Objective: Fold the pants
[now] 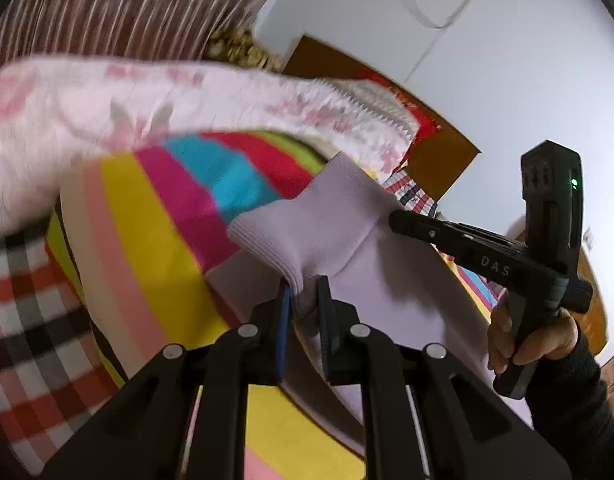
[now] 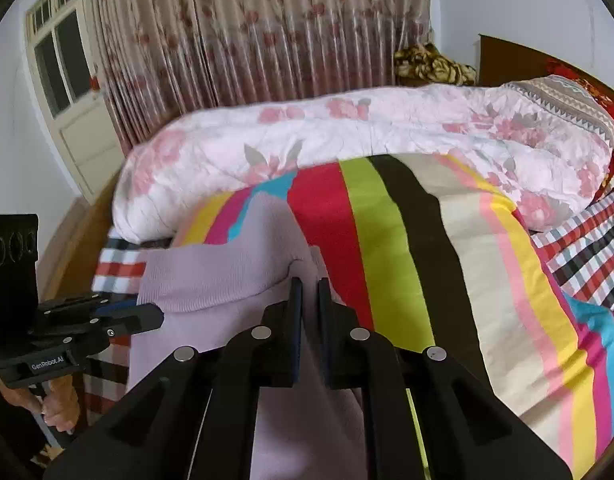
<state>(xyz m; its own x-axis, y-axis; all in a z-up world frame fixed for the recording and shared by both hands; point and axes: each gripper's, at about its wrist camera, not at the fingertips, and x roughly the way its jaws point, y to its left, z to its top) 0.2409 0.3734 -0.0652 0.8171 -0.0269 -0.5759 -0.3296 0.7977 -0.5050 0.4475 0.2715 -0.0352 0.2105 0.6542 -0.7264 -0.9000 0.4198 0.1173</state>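
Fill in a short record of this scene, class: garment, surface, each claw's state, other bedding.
garment: lilac ribbed knit pants, cuff end lifted
surface: bed sheet with bright multicoloured stripes
left claw: shut on the pants' ribbed cuff
right claw: shut on the pants' fabric
bedding behind: white quilt with pink flowers
beside the sheet: red, white and black checked cloth

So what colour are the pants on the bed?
The pants are plain pale lilac, with a ribbed knit cuff. The right wrist view shows them best.

home bedroom: bed, quilt, curtains
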